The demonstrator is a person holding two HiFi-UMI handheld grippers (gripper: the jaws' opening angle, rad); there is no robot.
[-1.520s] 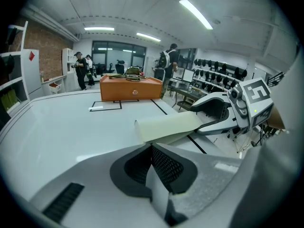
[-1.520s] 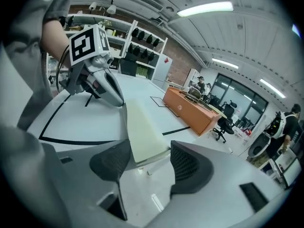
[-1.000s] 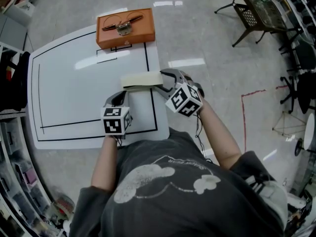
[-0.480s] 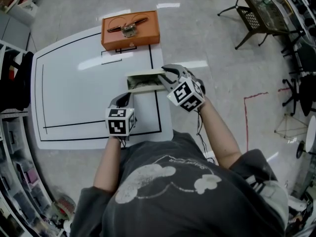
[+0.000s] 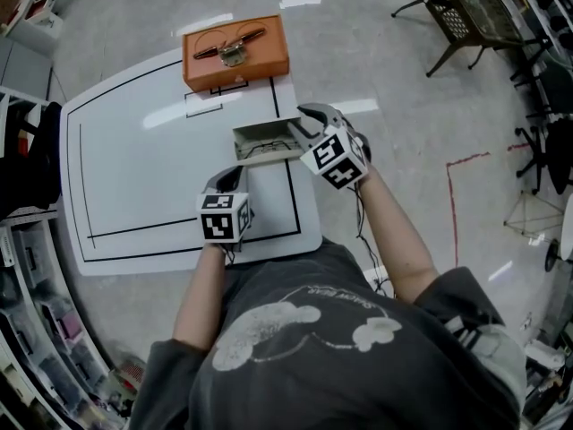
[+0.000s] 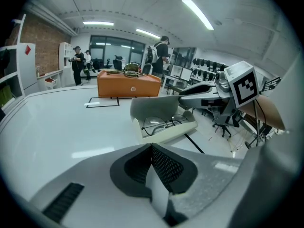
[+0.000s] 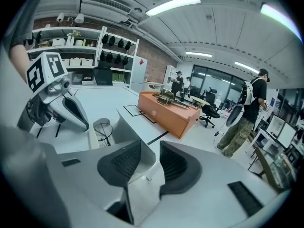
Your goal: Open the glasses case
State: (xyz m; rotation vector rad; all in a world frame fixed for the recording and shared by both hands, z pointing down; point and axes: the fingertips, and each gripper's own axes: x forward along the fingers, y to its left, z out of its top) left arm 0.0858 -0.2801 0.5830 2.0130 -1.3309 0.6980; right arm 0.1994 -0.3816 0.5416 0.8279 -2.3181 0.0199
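- At the counter's (image 5: 143,177) right edge lies the glasses case (image 5: 261,140), across the black line (image 5: 293,195) drawn round the top; little counter is left between the case and that edge.
- The right gripper (image 5: 297,125) reaches in over the edge to the case's right end. Its jaws are opening, with the raised lid (image 7: 124,127) between them, lying against one pad with a slim gap to the other.
- The left gripper (image 5: 229,174) sits on the near side of the case, apart from it, with its jaws together and nothing between them.
- Left of the case the counter is bare and wide inside the drawn rectangle.
- An orange box (image 5: 236,61) stands at the far edge, well apart from the case, with metal items (image 5: 228,43) on its top.
- The counter is white and glossy and shows streaks of ceiling light. Round it is a pale polished floor (image 5: 403,79), with a dark chair (image 5: 457,25) off to the far right and shelving (image 5: 27,276) along the left.
- The case is a smooth, pale cream shell with rounded ends, its lid tipped up on the far side. Thin wire-rimmed glasses (image 6: 161,122) with round lenses lie in the tray.
- The jaws are grey with dark, finely ribbed pads.
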